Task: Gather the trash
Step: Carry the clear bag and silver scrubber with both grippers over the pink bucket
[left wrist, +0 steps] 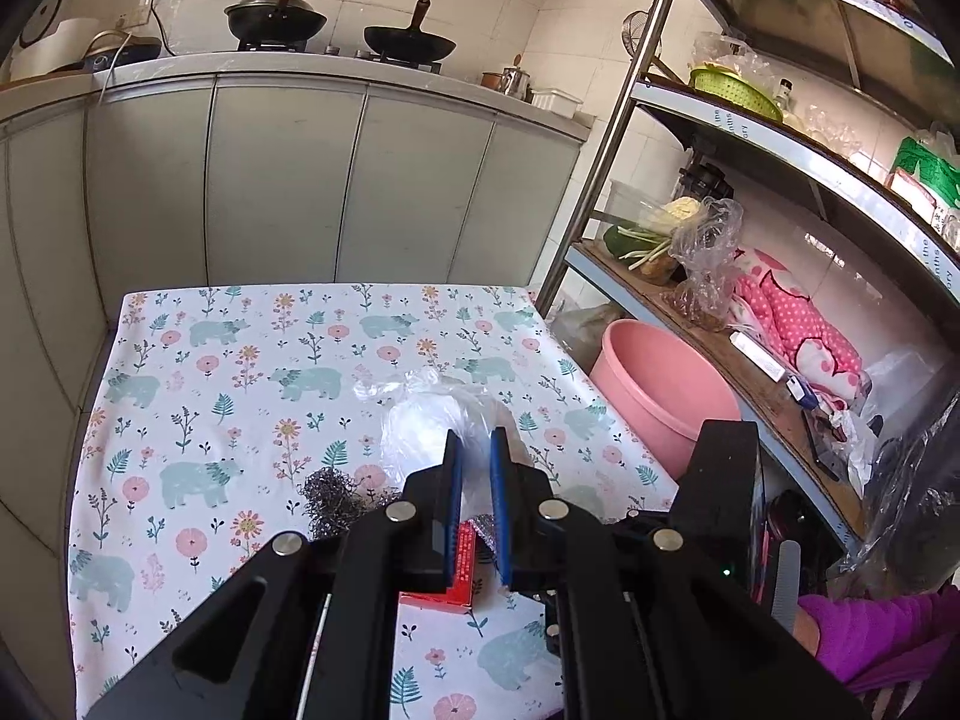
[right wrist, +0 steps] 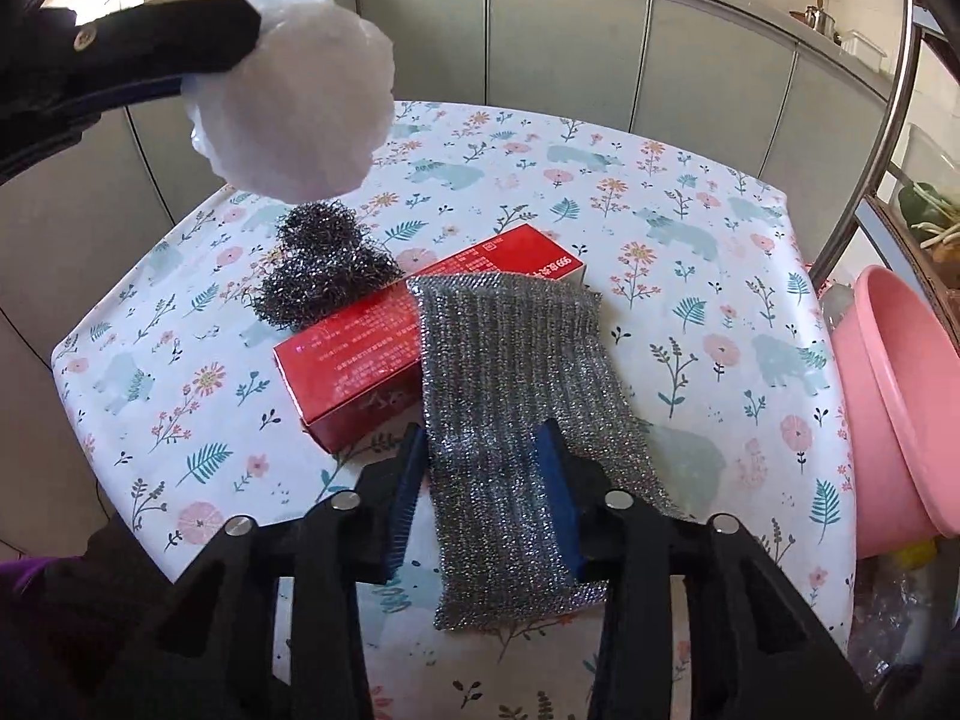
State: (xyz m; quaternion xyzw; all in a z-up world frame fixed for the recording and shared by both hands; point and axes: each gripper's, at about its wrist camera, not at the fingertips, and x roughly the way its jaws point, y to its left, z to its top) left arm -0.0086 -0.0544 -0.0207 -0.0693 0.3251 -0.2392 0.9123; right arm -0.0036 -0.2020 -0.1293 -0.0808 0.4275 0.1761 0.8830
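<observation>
Right, the left gripper (left wrist: pixel 474 450) has its blue-padded jaws pinching a crumpled clear plastic bag (left wrist: pixel 432 420), and the bag is up off the table (left wrist: pixel 180 420). From the right wrist view that bag (right wrist: pixel 294 90) reads as a milky white, wrinkled puff, bunched into a rough ball with ragged edges, hanging in the air above the far left part of the table. Seen from the left wrist it is far more see-through, with the floral and bear print showing faintly through its folds.

Down below, the right gripper (right wrist: pixel 486 480) has its jaws spread wide, one on either side of the silver mesh scouring cloth (right wrist: pixel 510 372). Whether the pads actually touch the cloth I cannot tell. The cloth is a glittery knitted rectangle lying flat, its far end draped over a red box (right wrist: pixel 360 348) with white print. The box lies on its side, diagonal on the table. Touching the box's far left edge sits a dark steel wool scourer (right wrist: pixel 324 276), a tangled, wiry clump.

Off the table's right edge stands a pink basin (right wrist: pixel 888 396), tilted in this view, beside a metal shelf rack (left wrist: pixel 780 138) crowded with bags and a green basket. A purple sleeve (left wrist: pixel 870 636) shows at the lower right.
</observation>
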